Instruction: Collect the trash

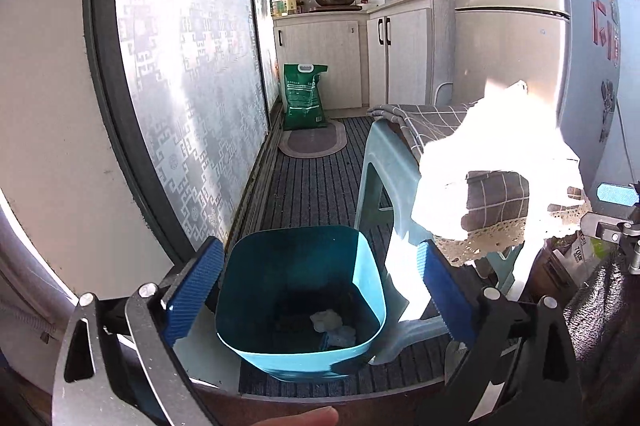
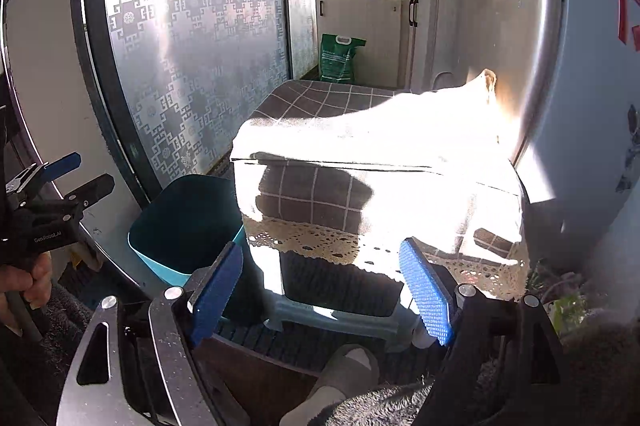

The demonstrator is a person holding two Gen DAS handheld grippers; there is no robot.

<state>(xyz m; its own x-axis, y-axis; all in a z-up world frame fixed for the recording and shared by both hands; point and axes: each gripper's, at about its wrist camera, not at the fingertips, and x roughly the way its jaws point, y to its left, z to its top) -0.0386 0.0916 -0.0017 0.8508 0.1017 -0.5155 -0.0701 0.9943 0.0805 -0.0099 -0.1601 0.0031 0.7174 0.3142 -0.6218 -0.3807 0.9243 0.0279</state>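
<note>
We are holding the left tool (image 1: 320, 286) above a blue bin (image 1: 300, 306) that is standing on the striped floor mat (image 1: 316, 182). Its two blue pads are standing wide apart, with nothing between them, and the bin's opening is showing in the gap. At the bottom of the bin some white crumpled trash (image 1: 332, 324) is lying, near the front right corner.

We are pointing the right tool (image 2: 324, 290) toward a light blue stool (image 2: 340, 314) covered with a grey checked cloth (image 2: 320, 98) that has a lace edge. This tool's pads are also wide apart and are gripping nothing. Strong sunlight is washing out much of the cloth, so we cannot tell whether anything is lying on top.

In the right wrist view, the bin (image 2: 176, 242) is standing just beside the stool, on its left, close to the patterned glass door (image 2: 192, 38). A green bag (image 1: 304, 96) is leaning against the white cabinet (image 1: 320, 62) far behind, and a silver fridge (image 2: 516, 38) is standing to the right of the stool.
</note>
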